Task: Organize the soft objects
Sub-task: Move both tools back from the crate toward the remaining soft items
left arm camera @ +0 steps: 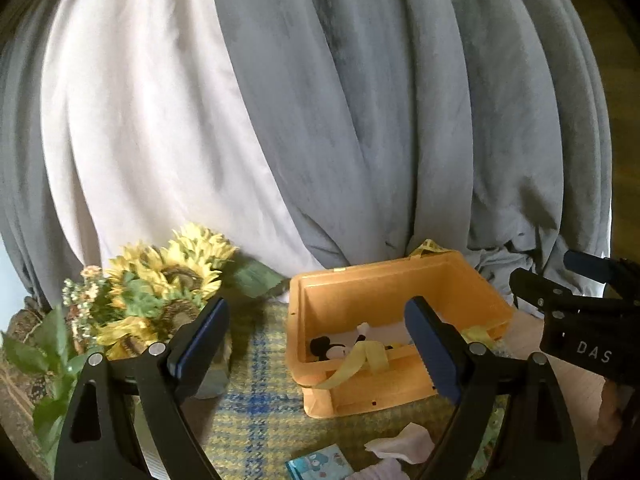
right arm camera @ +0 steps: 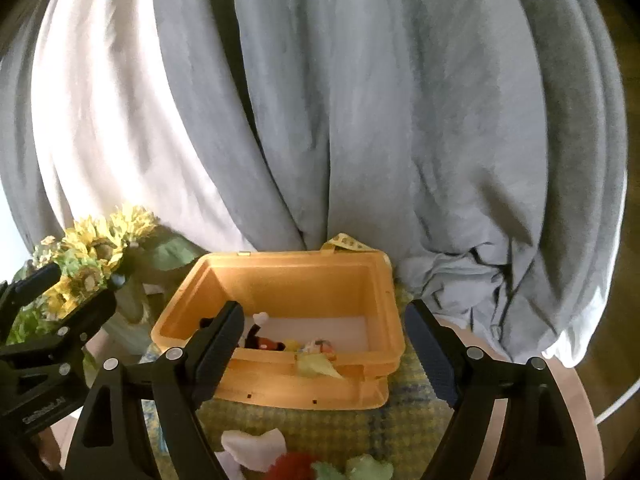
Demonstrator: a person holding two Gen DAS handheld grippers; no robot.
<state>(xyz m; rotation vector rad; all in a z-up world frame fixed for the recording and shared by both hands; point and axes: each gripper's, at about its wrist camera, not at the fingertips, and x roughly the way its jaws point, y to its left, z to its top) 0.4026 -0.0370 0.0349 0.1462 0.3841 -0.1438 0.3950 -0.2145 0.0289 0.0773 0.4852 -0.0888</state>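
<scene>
1. Both grippers hang above a round table covered by a yellow-and-blue plaid cloth (left arm camera: 256, 396), facing an orange plastic bin (left arm camera: 400, 384) that sits at the far side against grey and white curtains (left arm camera: 320, 120).
2. The left gripper (left arm camera: 316, 344) has its jaws spread wide with nothing between them; the right gripper (right arm camera: 324, 348) is likewise wide apart and holds nothing.
3. Only the left wrist view shows a small blue printed pack (left arm camera: 320, 465) lying near on the cloth, and a pale pink cloth piece (left arm camera: 402, 442) just right of it.
4. Only the right wrist view shows a red fluffy item (right arm camera: 292, 465) and pale green soft pieces (right arm camera: 356, 469) at the near edge, next to a whitish cloth (right arm camera: 256, 449).
5. Inside the bin lies a black-eared mouse plush (left arm camera: 330, 347), with a yellow ribbon (left arm camera: 360, 360) draped over the near wall; the right view adds a light green leaf-like piece (right arm camera: 318, 366) on that wall.
6. A bunch of sunflowers (left arm camera: 160, 280) stands left of the bin.
7. The right finger in the left view covers the bin's near right corner; the other contents of the bin are small and hard to make out.
8. The near soft items are cut off by the frame edge in both views.
</scene>
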